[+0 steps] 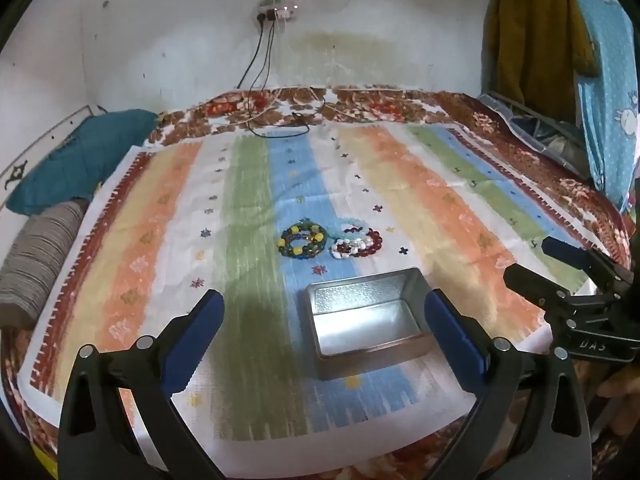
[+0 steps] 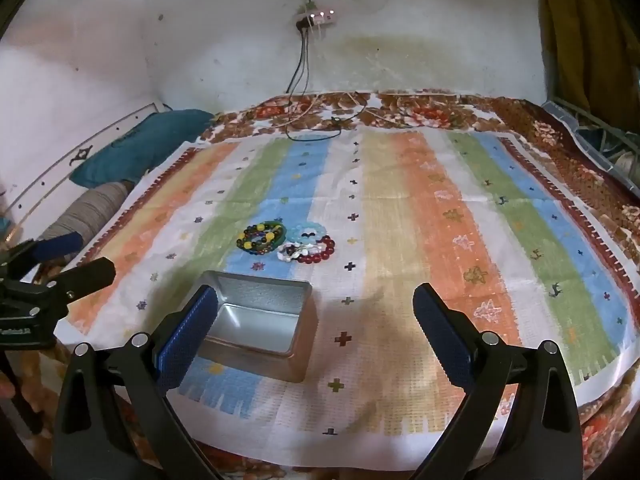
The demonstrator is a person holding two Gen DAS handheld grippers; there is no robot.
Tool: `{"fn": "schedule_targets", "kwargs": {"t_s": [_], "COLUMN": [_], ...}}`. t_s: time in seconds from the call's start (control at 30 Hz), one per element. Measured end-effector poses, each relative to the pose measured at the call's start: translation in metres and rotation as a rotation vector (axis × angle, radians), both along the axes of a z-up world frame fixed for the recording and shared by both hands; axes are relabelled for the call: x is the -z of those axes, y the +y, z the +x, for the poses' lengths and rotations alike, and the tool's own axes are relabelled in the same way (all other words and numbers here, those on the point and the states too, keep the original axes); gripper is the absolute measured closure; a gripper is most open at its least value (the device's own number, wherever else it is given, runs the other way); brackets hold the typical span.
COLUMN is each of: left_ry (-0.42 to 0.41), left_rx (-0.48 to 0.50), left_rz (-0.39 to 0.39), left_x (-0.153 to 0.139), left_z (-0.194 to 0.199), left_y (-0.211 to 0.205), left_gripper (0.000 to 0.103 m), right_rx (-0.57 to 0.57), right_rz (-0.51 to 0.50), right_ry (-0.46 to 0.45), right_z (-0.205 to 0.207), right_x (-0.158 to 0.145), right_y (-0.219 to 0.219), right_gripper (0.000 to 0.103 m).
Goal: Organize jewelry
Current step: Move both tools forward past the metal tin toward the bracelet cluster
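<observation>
Three bead bracelets lie bunched on the striped cloth [image 1: 420, 200]: a green-and-yellow one [image 1: 301, 239], a pale blue one [image 1: 352, 229] and a red-and-white one [image 1: 357, 246]. Just in front of them stands an open metal tin [image 1: 376, 356], with nothing inside. My left gripper [image 1: 324, 296] hovers open over the near side of the cloth, its right finger beside the tin. The right gripper [image 1: 527, 258] shows at the right edge. In the right wrist view the same bracelets [image 2: 262, 237] [image 2: 306, 234] [image 2: 308, 252] and tin [image 2: 288, 368] appear. My right gripper [image 2: 315, 291] is open and holds nothing, and the left gripper [image 2: 96, 252] is at the left.
The cloth covers a floral blanket [image 1: 380, 106] on a bed against a white wall. A teal pillow [image 1: 80, 160] and a striped grey bolster [image 1: 36, 264] lie at the left. Cables [image 1: 280, 124] trail from a wall socket [image 1: 276, 12] onto the far edge. Clothes [image 1: 532, 32] hang at the right.
</observation>
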State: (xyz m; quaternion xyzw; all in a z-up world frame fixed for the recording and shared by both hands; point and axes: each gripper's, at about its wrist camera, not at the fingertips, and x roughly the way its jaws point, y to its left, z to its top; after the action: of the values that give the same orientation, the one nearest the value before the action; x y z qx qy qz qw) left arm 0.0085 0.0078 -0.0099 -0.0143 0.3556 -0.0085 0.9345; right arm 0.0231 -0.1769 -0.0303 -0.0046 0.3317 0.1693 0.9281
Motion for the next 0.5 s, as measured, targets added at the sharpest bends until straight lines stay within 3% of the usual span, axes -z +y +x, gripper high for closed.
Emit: {"fn": "schedule_targets", "kwargs": {"t_s": [0.27, 0.5], "left_ry": [0.007, 0.017], "left_rx": [-0.020, -0.006], "left_rz": [0.031, 0.008], "left_x": [-0.0008, 0.0005], "left_z": [-0.0016, -0.0029], "left_y": [-0.0012, 0.0018], "left_gripper": [0.005, 0.005], "right_rx": [0.004, 0.006], "right_rz": [-0.021, -0.024], "right_ry": [-0.015, 0.000], "right_z": [-0.0016, 0.0007], "right_x": [-0.0027, -0.0022], "right_y": [0.0027, 0.0035], "right_gripper": [0.004, 0.004]}}
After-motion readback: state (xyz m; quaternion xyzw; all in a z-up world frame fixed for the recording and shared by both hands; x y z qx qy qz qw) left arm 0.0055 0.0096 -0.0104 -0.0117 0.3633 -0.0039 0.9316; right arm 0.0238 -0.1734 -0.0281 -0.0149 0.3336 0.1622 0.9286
